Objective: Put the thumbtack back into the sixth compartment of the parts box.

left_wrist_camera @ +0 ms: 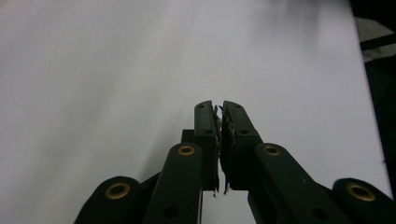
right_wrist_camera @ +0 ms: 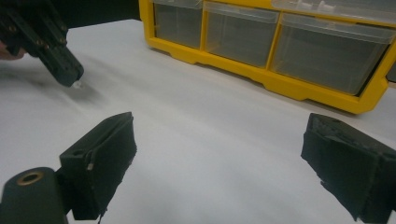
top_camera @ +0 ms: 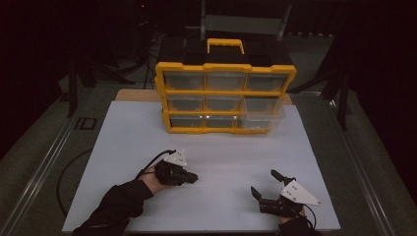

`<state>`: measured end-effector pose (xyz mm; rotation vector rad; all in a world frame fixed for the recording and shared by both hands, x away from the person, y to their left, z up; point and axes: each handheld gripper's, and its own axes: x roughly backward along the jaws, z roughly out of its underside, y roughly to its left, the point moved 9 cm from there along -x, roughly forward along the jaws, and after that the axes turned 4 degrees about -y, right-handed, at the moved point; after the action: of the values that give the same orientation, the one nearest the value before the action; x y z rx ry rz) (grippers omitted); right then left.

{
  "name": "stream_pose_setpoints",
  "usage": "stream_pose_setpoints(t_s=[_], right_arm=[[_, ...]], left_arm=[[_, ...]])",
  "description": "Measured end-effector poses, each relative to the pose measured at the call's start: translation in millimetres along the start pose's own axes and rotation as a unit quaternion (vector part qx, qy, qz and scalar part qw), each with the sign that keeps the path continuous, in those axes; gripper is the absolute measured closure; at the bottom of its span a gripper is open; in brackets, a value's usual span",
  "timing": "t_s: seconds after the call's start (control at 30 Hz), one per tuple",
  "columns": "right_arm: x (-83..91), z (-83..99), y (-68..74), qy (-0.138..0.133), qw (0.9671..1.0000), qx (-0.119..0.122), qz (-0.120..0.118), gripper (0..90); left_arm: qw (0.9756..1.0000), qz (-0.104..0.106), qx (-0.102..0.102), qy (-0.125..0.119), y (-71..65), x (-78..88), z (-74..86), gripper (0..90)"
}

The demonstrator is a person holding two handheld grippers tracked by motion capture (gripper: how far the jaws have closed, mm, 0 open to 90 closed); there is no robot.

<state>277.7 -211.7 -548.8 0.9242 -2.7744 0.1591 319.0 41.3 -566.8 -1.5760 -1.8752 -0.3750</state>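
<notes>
A yellow organizer (top_camera: 226, 96) with clear plastic drawers and a yellow handle stands upright at the back of the white table top (top_camera: 123, 147). Its lower right drawer (top_camera: 263, 115) sticks out a little. My left gripper (top_camera: 189, 177) lies low over the front left of the table, its jaws shut (left_wrist_camera: 219, 103). The right gripper view shows that left gripper (right_wrist_camera: 65, 70) with a tiny pale speck at its tip; I cannot tell what it is. My right gripper (top_camera: 264, 183) hovers at the front right, open with nothing between its fingers (right_wrist_camera: 219, 154), facing the organizer (right_wrist_camera: 280, 46).
Bare white surface (right_wrist_camera: 201, 107) lies between the two grippers and the organizer. Dark floor, stands and a cable (top_camera: 64, 182) surround the table. A wooden edge (top_camera: 137, 94) shows behind the white top.
</notes>
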Motion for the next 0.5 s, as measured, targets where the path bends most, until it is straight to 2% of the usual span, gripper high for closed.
stream_pose_setpoints(t_s=[0.2, 0.23, 0.37, 0.5], right_arm=[[0.1, 0.0, -0.1, -0.001, 1.0, -0.001, 0.0, 9.7], [0.1, -0.1, -0.2, -0.001, 1.0, -0.001, 0.0, 9.7], [0.3, -0.4, -0.7, -0.003, 1.0, -0.001, -0.001, 9.7], [0.5, -0.5, -0.4, -0.002, 1.0, -0.001, 0.0, 9.7]], left_arm=[[1.0, 0.003, -0.008, -0.004, -0.6, 0.2, -16.6, 86.3], [0.9999, 0.005, -0.011, -0.008, -0.1, 1.7, -25.3, 86.3], [0.9997, 0.011, -0.015, -0.017, 0.0, 3.8, -42.8, 86.3], [0.9992, 0.012, -0.029, -0.023, -1.5, 4.9, -62.2, 86.3]])
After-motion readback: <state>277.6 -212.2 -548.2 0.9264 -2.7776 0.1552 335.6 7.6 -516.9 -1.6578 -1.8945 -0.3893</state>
